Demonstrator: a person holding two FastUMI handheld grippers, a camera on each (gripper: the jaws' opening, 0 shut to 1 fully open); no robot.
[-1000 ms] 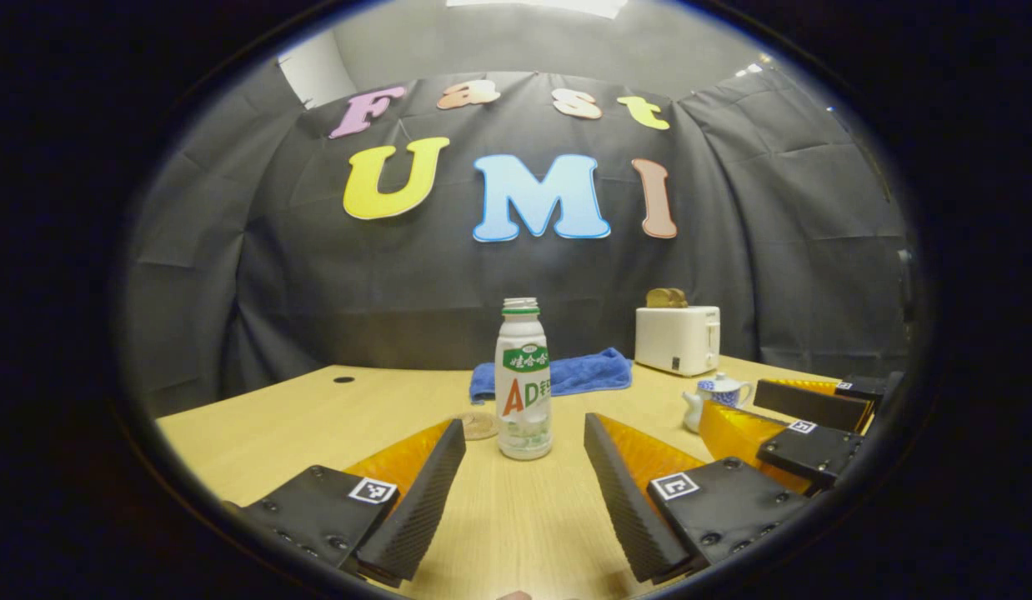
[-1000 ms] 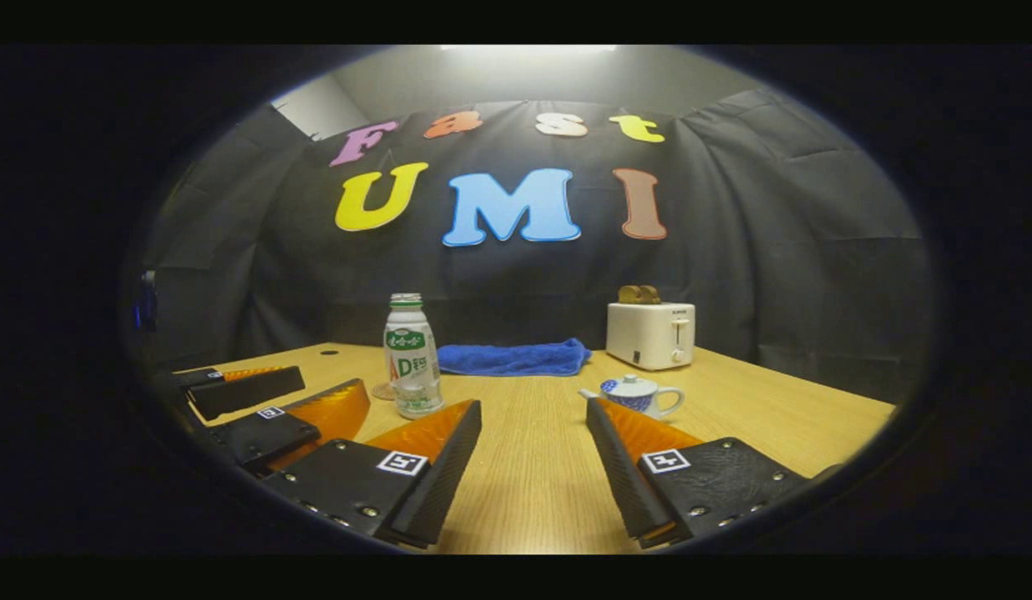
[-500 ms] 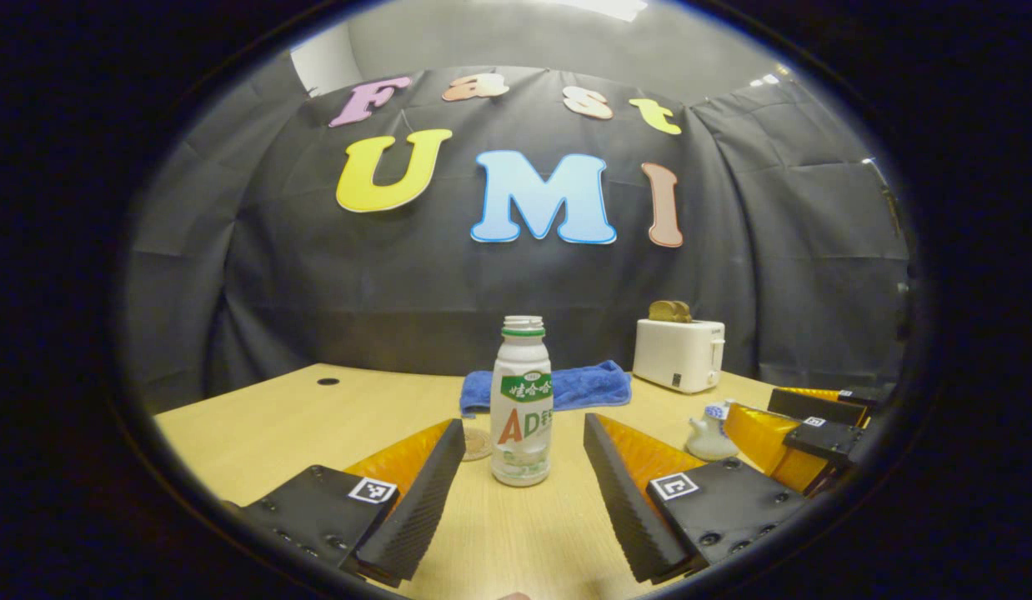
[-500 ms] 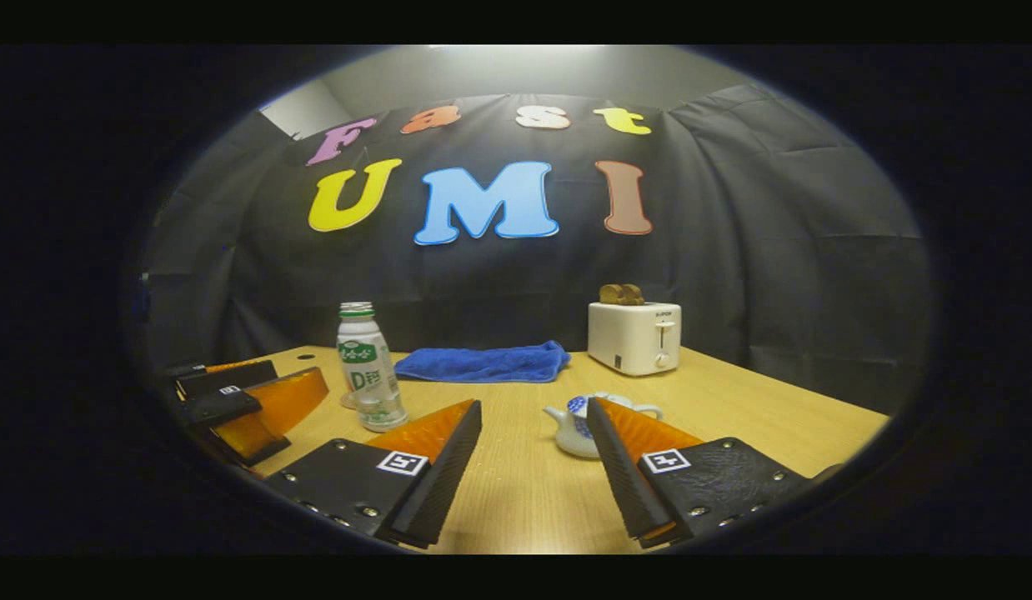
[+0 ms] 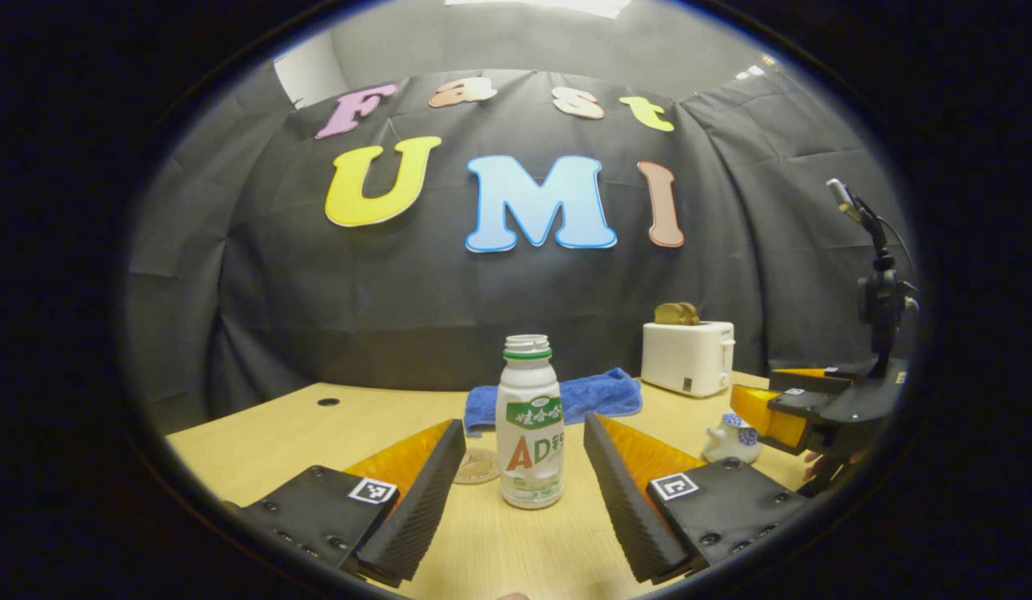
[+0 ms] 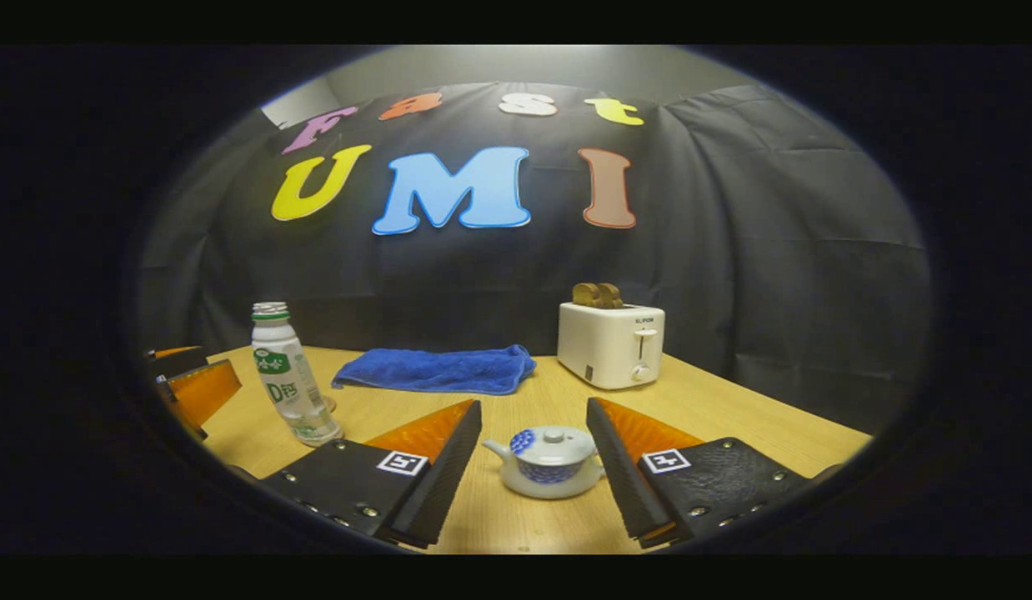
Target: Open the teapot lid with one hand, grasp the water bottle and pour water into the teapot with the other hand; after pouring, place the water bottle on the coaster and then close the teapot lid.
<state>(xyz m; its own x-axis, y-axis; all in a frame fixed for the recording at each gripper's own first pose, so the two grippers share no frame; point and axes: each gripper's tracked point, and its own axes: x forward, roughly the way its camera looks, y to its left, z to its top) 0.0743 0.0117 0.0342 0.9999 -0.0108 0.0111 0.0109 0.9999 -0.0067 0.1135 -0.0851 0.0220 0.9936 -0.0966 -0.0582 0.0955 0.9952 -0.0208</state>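
Water bottle (image 5: 530, 433): white body, green neck band, green label panel, orange and green lettering. Teapot (image 6: 549, 460): white with blue pattern on body and near the spout, lid (image 6: 552, 442) pale. Towel (image 6: 437, 370): solid blue. Toaster (image 6: 610, 344): white, brown toast on top. Coaster (image 5: 476, 466): tan. Counter (image 6: 733, 412): light wood grain.

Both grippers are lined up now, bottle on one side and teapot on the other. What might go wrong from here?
1. The water bottle stands tall, narrow and uncapped between the open left gripper fingers; an off-centre close may tip it.
2. The teapot lid knob is small; the open right gripper may slip off it or drag the pot.
3. The coaster lies close beside the bottle and could get nudged.
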